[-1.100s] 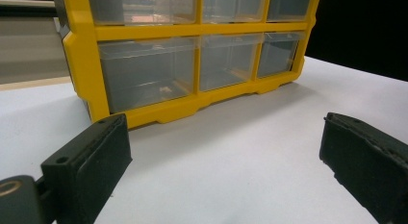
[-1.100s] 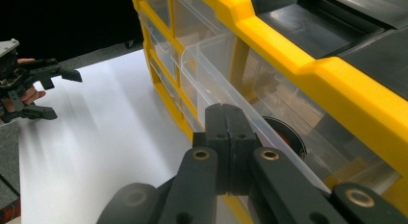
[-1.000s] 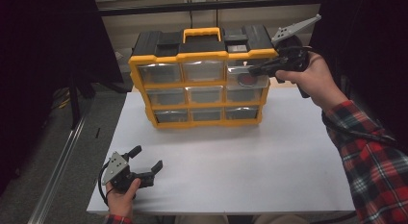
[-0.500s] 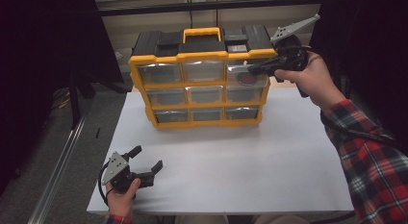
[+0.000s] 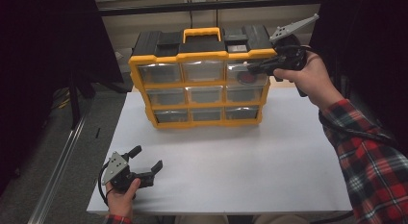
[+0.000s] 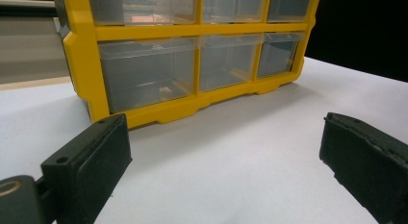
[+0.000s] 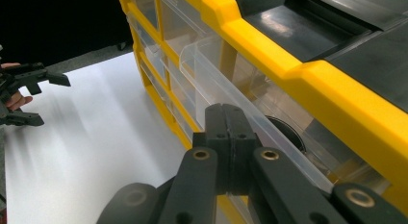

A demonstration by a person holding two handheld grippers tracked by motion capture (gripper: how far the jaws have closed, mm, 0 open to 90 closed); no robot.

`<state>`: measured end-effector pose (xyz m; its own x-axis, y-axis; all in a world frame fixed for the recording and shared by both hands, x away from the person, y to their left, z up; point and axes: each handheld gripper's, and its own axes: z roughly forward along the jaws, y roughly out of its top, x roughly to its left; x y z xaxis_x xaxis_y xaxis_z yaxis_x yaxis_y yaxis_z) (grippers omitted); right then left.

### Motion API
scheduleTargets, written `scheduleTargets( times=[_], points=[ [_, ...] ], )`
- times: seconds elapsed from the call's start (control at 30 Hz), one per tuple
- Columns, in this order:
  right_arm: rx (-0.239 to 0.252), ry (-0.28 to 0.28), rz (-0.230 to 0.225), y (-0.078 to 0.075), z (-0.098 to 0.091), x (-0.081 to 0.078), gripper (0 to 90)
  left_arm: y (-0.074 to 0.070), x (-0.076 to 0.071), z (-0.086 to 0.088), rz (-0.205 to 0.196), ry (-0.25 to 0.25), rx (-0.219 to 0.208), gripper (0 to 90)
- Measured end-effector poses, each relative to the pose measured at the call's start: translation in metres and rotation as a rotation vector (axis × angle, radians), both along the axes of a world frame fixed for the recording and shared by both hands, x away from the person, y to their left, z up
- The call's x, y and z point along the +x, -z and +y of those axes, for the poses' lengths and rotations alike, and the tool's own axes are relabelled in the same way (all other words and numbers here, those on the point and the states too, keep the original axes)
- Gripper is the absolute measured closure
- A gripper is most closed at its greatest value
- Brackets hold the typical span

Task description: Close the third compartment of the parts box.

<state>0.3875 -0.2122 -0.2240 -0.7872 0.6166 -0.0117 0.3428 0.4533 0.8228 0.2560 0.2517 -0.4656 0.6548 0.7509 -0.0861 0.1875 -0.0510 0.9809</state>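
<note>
At the table's [image 5: 288, 152] far side, the organizer [image 5: 202, 84] stands upright; its top-right drawer [image 5: 246, 75], slightly pulled out, is pinched at the lip by the right gripper [image 5: 255, 68], jaws closed. Opening is judged barely begun. The left gripper [image 5: 144, 168] rests near-left, agape, empty.

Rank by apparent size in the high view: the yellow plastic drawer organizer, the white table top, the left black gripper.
1. White table top, largest.
2. Yellow plastic drawer organizer.
3. Left black gripper, smallest, though it lies nearest the camera.
</note>
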Motion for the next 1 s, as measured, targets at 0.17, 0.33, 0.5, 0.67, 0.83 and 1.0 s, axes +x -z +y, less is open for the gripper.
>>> scheduleTargets(
  times=[0.17,0.33,0.5,0.67,0.83,1.0],
  points=[
    [0.002,0.003,0.0,0.0002,0.0001,0.0007,90.0,0.0,0.0,0.0001,0.001,-0.001,0.0,3.8],
    [-0.001,0.006,-0.005,0.0003,0.0003,0.0014,90.0,0.0001,-0.0002,0.0001,0.003,-0.003,0.0,3.8],
    [0.003,0.012,0.0,0.0004,0.0006,0.0022,90.0,0.0001,-0.0001,0.0001,0.002,-0.001,0.002,3.8],
    [0.005,0.013,0.0,0.0006,0.0005,0.003,90.0,-0.0001,-0.0001,0.0005,0.0,-0.001,0.003,3.8],
    [0.006,0.016,0.0,0.0007,0.0006,0.0034,90.0,0.0,-0.0002,0.0001,0.001,-0.003,-0.001,3.8],
    [0.003,0.017,-0.004,0.0007,0.0007,0.004,90.0,0.0001,-0.0003,-0.0001,0.003,-0.005,-0.003,3.8]
  ],
)
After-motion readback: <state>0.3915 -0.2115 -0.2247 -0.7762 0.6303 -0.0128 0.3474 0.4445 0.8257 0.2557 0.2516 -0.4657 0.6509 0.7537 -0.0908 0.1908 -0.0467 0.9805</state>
